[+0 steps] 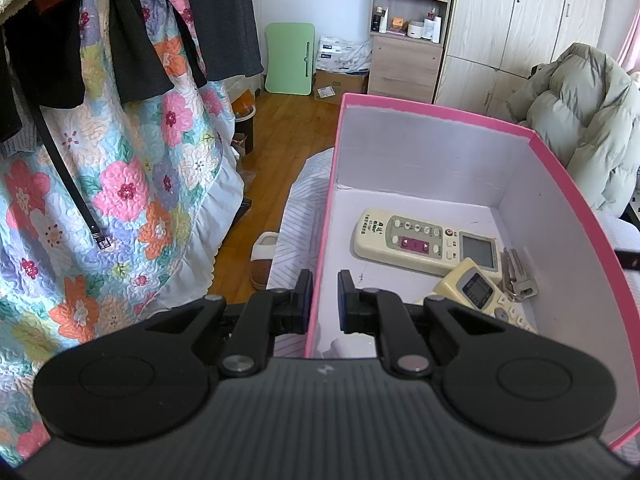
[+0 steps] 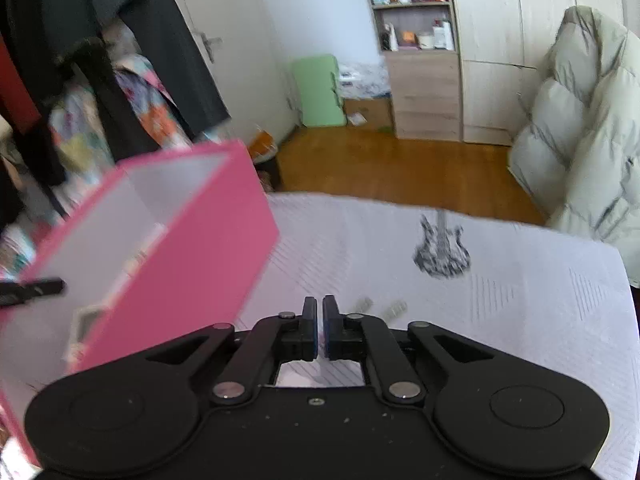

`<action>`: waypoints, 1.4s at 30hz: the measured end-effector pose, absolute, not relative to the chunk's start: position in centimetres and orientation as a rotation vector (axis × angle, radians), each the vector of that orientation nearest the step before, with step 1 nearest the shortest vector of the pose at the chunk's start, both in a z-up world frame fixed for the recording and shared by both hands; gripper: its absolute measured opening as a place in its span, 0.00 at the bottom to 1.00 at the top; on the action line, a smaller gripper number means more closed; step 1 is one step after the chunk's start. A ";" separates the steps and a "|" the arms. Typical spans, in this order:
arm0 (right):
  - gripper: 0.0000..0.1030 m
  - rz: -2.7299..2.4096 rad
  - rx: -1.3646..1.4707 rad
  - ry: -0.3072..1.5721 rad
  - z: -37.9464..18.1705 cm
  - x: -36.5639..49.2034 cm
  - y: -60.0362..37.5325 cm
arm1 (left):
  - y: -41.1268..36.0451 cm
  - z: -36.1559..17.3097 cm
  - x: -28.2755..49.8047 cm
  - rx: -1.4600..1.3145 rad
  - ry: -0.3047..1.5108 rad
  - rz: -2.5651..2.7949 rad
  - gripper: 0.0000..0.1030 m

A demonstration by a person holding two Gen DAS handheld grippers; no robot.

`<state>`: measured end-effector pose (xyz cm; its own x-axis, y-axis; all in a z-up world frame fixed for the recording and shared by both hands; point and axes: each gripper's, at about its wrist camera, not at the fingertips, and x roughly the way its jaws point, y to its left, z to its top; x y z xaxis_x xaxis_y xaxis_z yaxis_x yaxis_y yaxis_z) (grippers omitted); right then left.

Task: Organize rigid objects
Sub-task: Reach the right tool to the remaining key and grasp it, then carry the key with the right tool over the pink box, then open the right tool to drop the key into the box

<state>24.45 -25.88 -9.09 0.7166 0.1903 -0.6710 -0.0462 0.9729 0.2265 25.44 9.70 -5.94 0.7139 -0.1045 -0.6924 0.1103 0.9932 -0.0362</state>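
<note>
Remotes (image 1: 424,242) lie in the box (image 1: 400,102); my left tongs (image 1: 324,296) pinch its wall; right tongs (image 2: 319,320) pressed together, empty.

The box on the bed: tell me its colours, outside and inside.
The box is pink outside and along its rim, white inside. The left wrist view shows it best.

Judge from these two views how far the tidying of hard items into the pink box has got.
Done: two remote controls, the larger and the smaller, and a bunch of keys lie inside the pink box. In hand: the left gripper clamps the box's near wall; the right gripper is shut and empty. Left: two small blurred objects remain on the white bedcover.
</note>
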 end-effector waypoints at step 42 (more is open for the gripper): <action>0.05 0.619 0.242 0.741 -1.0 23.9 -13.2 | 10.0 -6.0 25.5 -0.031 0.761 -0.126 0.10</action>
<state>23.95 -13.23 -1.02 0.5709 0.6046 -0.5554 -0.4396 0.7965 0.4152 25.45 9.98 -5.96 0.7172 -0.1248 -0.6856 0.1024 0.9920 -0.0734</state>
